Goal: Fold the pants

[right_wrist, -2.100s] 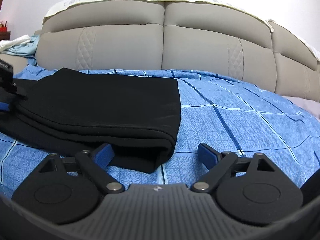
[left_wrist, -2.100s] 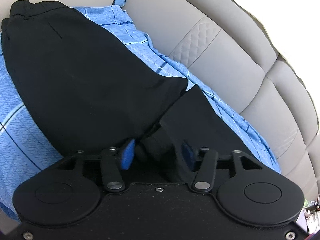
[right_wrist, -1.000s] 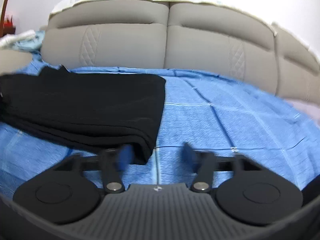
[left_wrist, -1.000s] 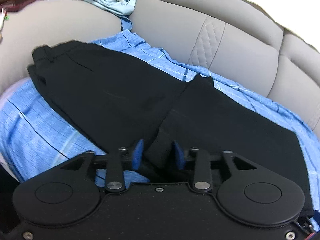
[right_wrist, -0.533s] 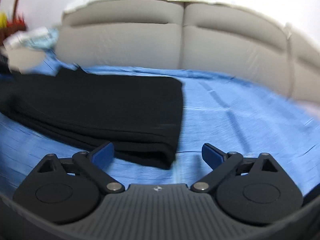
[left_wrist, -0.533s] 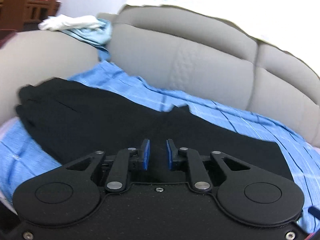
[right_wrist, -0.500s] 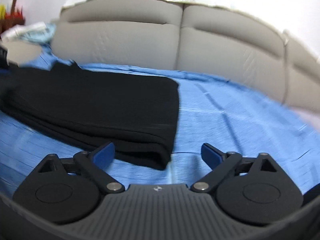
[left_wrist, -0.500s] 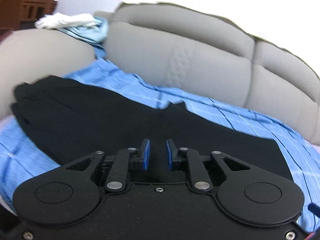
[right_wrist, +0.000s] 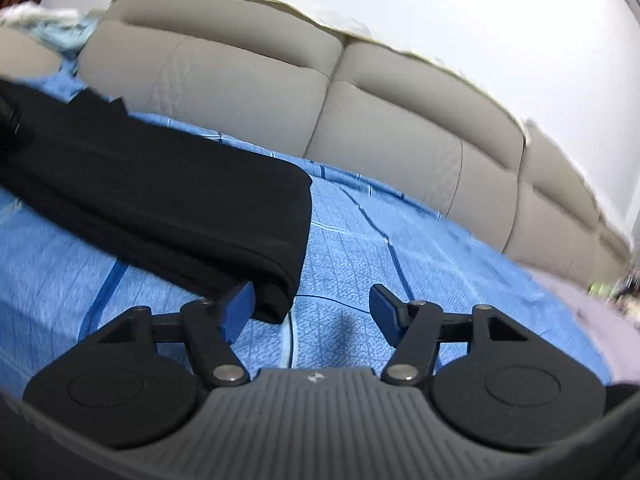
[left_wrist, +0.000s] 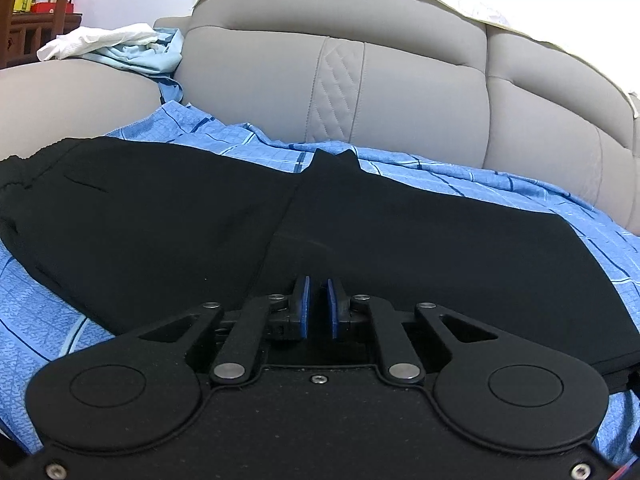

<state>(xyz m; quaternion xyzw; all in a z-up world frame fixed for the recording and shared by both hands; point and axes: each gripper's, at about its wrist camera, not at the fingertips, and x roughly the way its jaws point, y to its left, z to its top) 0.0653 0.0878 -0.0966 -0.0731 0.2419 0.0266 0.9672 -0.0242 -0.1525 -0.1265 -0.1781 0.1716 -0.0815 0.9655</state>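
Since two seconds ago the left gripper (left_wrist: 318,307) has let go of the fold of cloth it pinched and drawn back; its blue fingers (left_wrist: 305,307) now stand nearly together with only a narrow slit between them, nothing in it. It is held low and level over the near edge of the bed, pointing toward the padded grey headboard (left_wrist: 360,92). The black pants (left_wrist: 360,232) lie just ahead of those fingers, spread flat on the blue checked bedsheet (left_wrist: 36,312) in a long band, waistband toward the left edge of the bed, legs running right.

The right gripper (right_wrist: 312,312) is tilted, left side lower, its fingers (right_wrist: 238,312) spread wide and holding nothing. The folded leg end of the pants sits at its left finger, the near corner of the cloth just beside the blue pad, whether touching I cannot tell; the right finger is over bare sheet. A crumpled pale cloth (left_wrist: 120,46) lies by the headboard's left end.
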